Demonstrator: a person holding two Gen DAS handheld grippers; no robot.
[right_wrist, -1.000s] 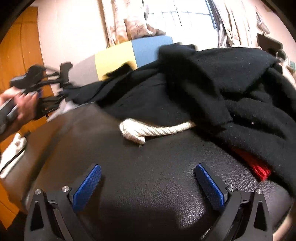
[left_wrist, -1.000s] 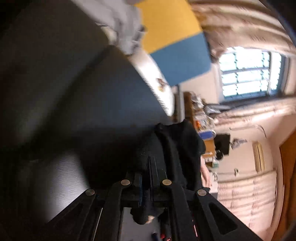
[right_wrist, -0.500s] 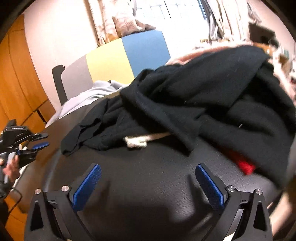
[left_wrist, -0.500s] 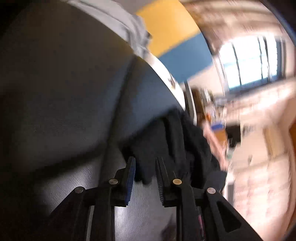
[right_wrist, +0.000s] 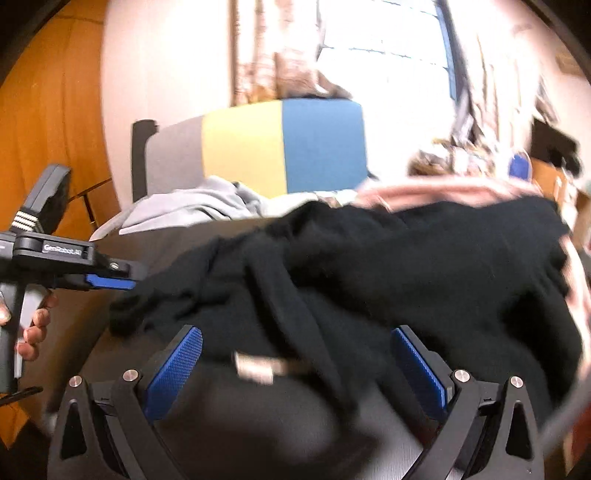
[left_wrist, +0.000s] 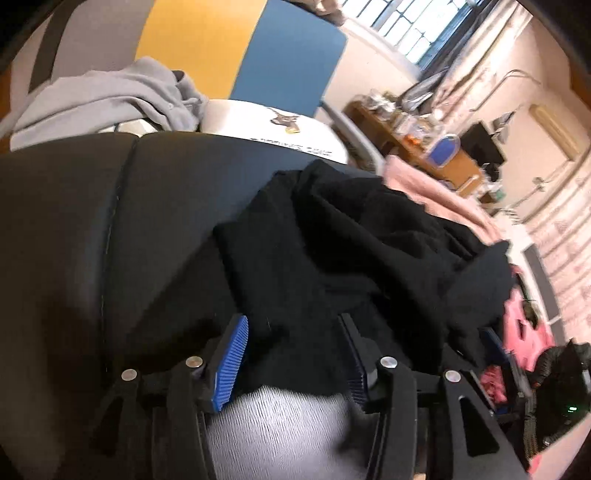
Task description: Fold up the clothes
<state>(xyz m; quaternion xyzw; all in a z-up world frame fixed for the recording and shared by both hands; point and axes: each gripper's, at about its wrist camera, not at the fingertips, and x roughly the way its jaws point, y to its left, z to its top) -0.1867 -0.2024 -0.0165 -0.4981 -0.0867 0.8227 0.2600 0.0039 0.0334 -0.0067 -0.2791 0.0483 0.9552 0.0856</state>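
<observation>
Both tools agape over black garment [left_wrist: 351,258]

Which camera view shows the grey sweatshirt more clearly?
The left wrist view. There the grey sweatshirt is sharp, with folds visible, lying crumpled behind the dark seat. In the right wrist view it is smaller and blurred, partly hidden behind the black garment.

- Setting: a lived-in room of a home — a bedroom or living room.
- Window [left_wrist: 417,29] with bars, flanked by patterned curtains [right_wrist: 273,48].
- Cluttered wooden desk [left_wrist: 436,162] along the wall, a dark monitor [left_wrist: 484,144] on it.
- Wall-mounted air conditioner [left_wrist: 554,129].
- Grey, yellow and blue upholstered panel [right_wrist: 258,151] behind a dark leather surface [left_wrist: 74,221] strewn with clothes.
</observation>
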